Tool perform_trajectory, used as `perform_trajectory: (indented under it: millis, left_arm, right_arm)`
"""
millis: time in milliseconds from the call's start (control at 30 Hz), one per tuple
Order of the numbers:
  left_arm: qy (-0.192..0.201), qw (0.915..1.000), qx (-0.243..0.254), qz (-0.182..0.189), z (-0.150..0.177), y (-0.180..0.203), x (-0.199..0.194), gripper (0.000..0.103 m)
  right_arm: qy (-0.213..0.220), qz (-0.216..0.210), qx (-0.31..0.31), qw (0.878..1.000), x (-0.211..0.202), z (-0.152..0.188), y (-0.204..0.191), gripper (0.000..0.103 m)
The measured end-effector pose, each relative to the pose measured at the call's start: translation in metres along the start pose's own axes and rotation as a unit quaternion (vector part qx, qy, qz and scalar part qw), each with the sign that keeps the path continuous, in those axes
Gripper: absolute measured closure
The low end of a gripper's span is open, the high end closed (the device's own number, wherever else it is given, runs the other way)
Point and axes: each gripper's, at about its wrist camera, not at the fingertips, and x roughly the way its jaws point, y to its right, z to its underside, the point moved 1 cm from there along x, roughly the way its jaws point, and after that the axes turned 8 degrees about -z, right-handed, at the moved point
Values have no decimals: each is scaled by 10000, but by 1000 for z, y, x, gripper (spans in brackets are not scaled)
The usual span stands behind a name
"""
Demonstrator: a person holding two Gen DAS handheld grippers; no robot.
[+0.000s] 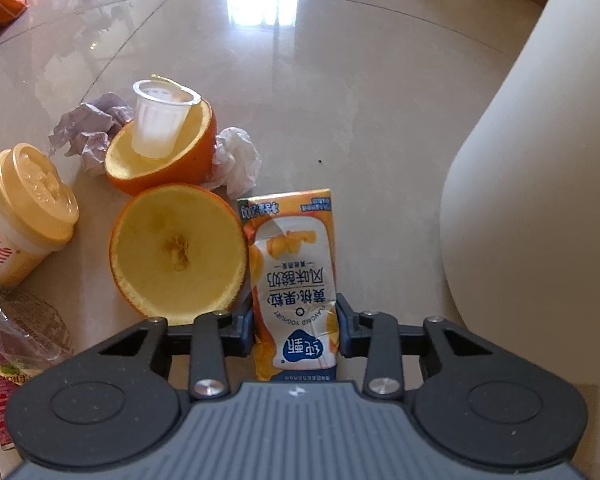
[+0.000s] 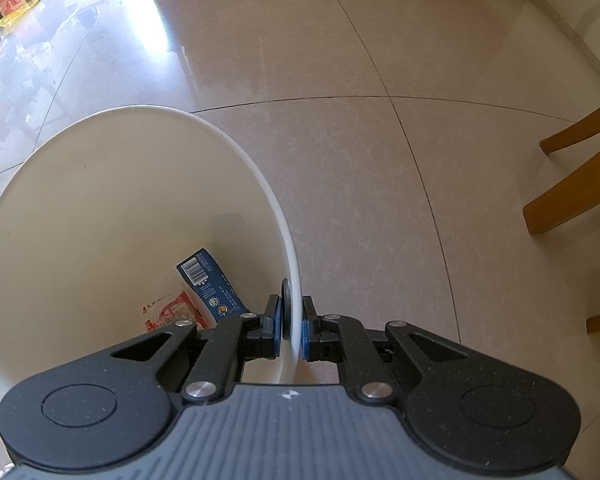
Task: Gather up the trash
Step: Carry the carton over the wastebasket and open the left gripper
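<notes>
On the tiled floor (image 1: 340, 80) beside orange peels, the left gripper (image 1: 296, 328) pinches a light, crushable yogurt carton (image 1: 294, 264) across its narrow sides, while the right gripper (image 2: 291, 330) clamps the white bin's rim (image 2: 296, 280).

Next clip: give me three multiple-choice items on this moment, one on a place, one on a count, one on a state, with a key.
1. Where does the white plastic cup sit?
A. in an orange half
B. in the bin
C. on the lidded cup

2. How many hollowed orange halves lie on the floor?
A. one
B. two
C. four

3. What does the right gripper do?
A. hangs open over the floor
B. clamps the bin wall
C. holds a tissue

Key: 1 A, the cup stands inside the far half; 2 B, a second half lies nearer; 3 B, its pads pinch the wall from both sides.
</notes>
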Motion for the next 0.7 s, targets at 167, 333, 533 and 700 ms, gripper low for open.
perform_trajectory:
  millis: [167, 333, 533, 700]
  left_arm:
    - [-98, 9995, 271, 120, -4, -6, -7, 67]
    - [-166, 9984, 504, 206, -15, -15, -22, 67]
    - [-375, 9880, 1433, 436, -33, -17, -62, 67]
    - [-482, 9744, 2114, 591, -54, -20, -116, 67]
  right_arm:
    - [-3, -7, 25, 10000, 0, 0, 0, 92]
    - [8, 26, -41, 10000, 1, 0, -1, 91]
    - [-30, -31, 48, 10000, 1, 0, 1, 92]
    - [-48, -46, 58, 10000, 1, -2, 3, 92]
